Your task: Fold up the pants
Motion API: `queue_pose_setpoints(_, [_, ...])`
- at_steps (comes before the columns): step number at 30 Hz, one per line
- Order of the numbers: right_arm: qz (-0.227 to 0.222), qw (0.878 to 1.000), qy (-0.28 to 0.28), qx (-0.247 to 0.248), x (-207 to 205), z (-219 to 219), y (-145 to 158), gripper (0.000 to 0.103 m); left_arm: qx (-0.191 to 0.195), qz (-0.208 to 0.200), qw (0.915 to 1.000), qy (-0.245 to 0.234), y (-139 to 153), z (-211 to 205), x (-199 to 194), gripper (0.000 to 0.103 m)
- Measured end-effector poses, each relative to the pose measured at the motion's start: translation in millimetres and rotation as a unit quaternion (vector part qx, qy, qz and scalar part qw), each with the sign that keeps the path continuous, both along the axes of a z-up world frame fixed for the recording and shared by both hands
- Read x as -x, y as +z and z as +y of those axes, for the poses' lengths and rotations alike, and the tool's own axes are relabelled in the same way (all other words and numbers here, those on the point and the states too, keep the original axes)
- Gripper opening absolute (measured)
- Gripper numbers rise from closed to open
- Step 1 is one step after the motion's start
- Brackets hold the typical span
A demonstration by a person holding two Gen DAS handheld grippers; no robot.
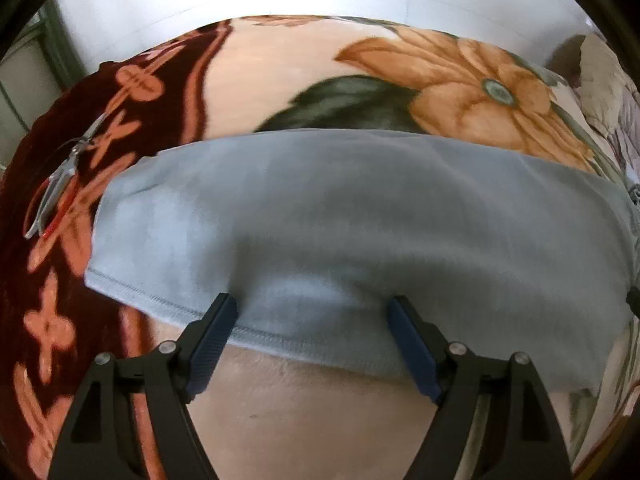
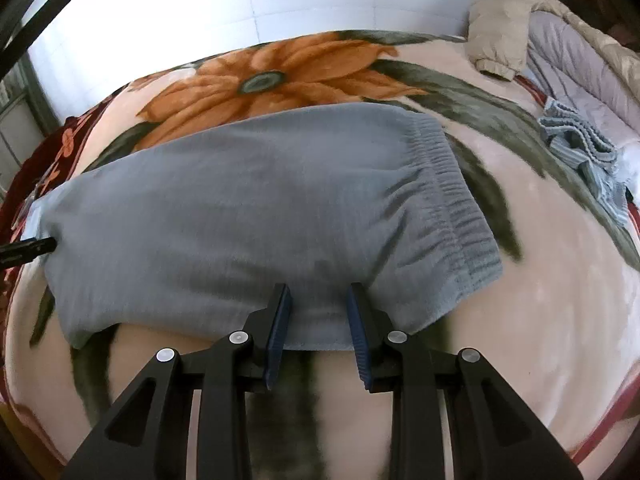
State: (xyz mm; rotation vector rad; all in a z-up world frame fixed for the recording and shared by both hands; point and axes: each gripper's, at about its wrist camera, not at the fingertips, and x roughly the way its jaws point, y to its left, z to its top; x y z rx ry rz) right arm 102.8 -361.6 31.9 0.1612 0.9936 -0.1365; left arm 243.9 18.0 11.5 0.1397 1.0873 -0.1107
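Grey pants [image 1: 360,216] lie folded lengthwise on a flowered blanket [image 1: 272,76]. In the left wrist view my left gripper [image 1: 314,304] is open, its blue pads either side of the near stitched hem edge. In the right wrist view the pants [image 2: 240,208] show their elastic waistband [image 2: 452,184] at the right. My right gripper [image 2: 318,294] is open with a narrower gap, its pads at the near edge of the cloth close to the waistband. The left gripper's tip [image 2: 28,250] shows at the far left edge of the pants.
Scissors with red handles [image 1: 56,192] lie on the dark red blanket border at the left. A beige jacket [image 2: 500,28], a lilac quilt [image 2: 576,76] and a grey knitted cloth [image 2: 580,148] lie at the right. A white wall [image 2: 280,0] stands behind the bed.
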Motion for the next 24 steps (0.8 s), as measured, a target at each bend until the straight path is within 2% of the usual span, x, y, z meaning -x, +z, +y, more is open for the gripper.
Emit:
queue_pose_setpoints(2, [0.001, 1.0, -0.003, 0.006, 3.7, 3.7, 4.2, 0.032, -0.002, 0.002, 1.0, 0.006, 2.3, 6.1, 5.4, 0.082])
queue_pose_setpoints(5, [0.016, 1.0, 0.0, 0.008, 9.1, 8.6, 14.5, 0.042, 0.008, 0.006, 0.9997, 0.021, 8.9, 22.3, 11.0, 0.082])
queue_pose_setpoints(7, [0.011, 1.0, 0.0, 0.001, 14.2, 9.2, 22.6, 0.055, 0.022, 0.009, 0.999, 0.038, 13.0, 37.7, 12.7, 0.082])
queue_pose_setpoints(9, [0.005, 1.0, 0.001, -0.007, 21.0, 11.8, 30.2, 0.06, 0.04, 0.01, 0.9972, 0.062, 17.0, 57.5, 13.0, 0.082])
queue_pose_setpoints(13, [0.008, 1.0, 0.008, -0.016, 36.4, 22.8, 35.5, 0.061, 0.071, 0.014, 0.9897, 0.123, 15.1, 92.5, 8.6, 0.082])
queue_pose_setpoints(16, [0.012, 1.0, 0.014, -0.021, 47.3, 32.3, 35.5, 0.061, 0.105, 0.027, 0.9778, 0.179, 4.3, 116.8, -2.2, 0.082])
queue_pose_setpoints(18, [0.016, 1.0, 0.024, -0.012, 53.3, 40.2, 35.2, 0.061, 0.143, 0.024, 0.9675, 0.207, -0.9, 127.9, -8.6, 0.082])
queue_pose_setpoints(20, [0.017, 0.999, 0.032, -0.004, 57.1, 44.9, 34.8, 0.061, 0.157, 0.015, 0.9622, 0.222, -1.9, 132.6, -13.5, 0.084])
queue_pose_setpoints(24, [0.025, 0.999, 0.039, -0.019, 57.7, 49.1, 28.1, 0.061, 0.153, 0.005, 0.9614, 0.229, -2.3, 132.1, -26.7, 0.086])
